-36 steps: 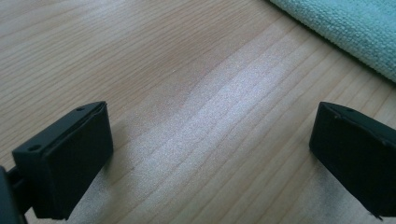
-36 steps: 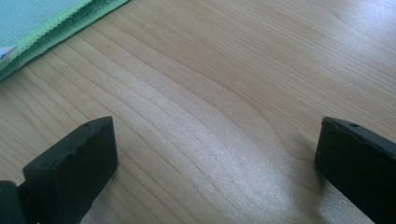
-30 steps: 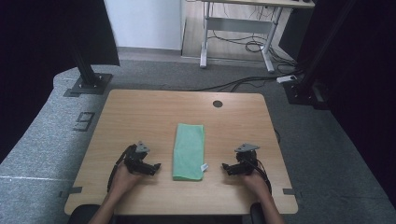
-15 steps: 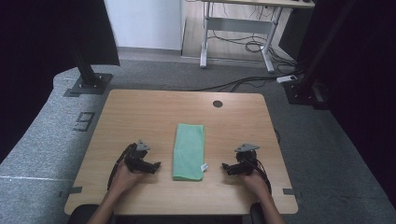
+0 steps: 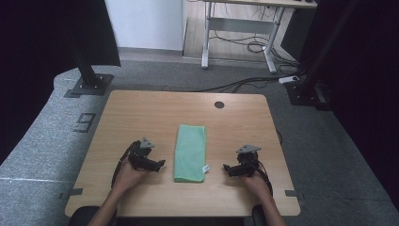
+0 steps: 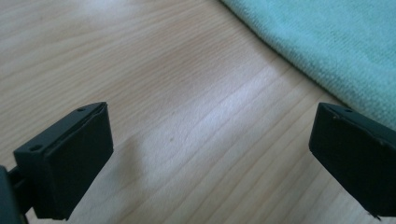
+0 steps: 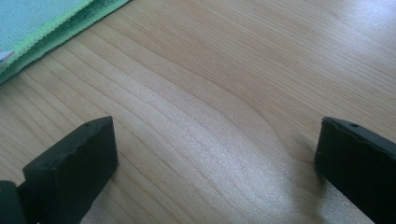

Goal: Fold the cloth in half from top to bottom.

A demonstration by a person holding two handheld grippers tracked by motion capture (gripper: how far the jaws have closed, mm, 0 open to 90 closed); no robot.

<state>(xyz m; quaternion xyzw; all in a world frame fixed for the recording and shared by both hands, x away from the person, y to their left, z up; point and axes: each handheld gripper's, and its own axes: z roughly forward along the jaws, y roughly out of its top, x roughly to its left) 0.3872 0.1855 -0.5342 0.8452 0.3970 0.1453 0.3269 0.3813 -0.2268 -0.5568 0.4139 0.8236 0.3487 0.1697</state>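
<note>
The table (image 5: pixel 141 113) carries one work item: a folded green cloth (image 5: pixel 190 151), lying lengthwise at the centre of the high view, its long edges running toward the top of the frame. A small white tag (image 5: pixel 205 168) sits at its lower right corner.

My left gripper (image 5: pixel 157 164) rests low on the table at the lower left of centre, just beside the cloth's lower left edge but not touching it. In the left gripper view its jaws stand wide apart with bare wood between them, and the cloth (image 6: pixel 327 42) fills the upper right corner.

My right gripper (image 5: pixel 227 168) rests at the lower right of centre, near the tag corner, also apart from the cloth. Its jaws are likewise spread wide over bare wood; the cloth's stitched edge (image 7: pixel 56 28) shows in the upper left of the right gripper view.

Judgement on the step: I am about to take the cloth by its near corners. To do it well, I should slide each lower jaw under a corner, pinch all layers together, and close both sides evenly so the fold does not skew.

Against the earlier high views, both grippers and the cloth hold the same positions; no change noted.
</note>
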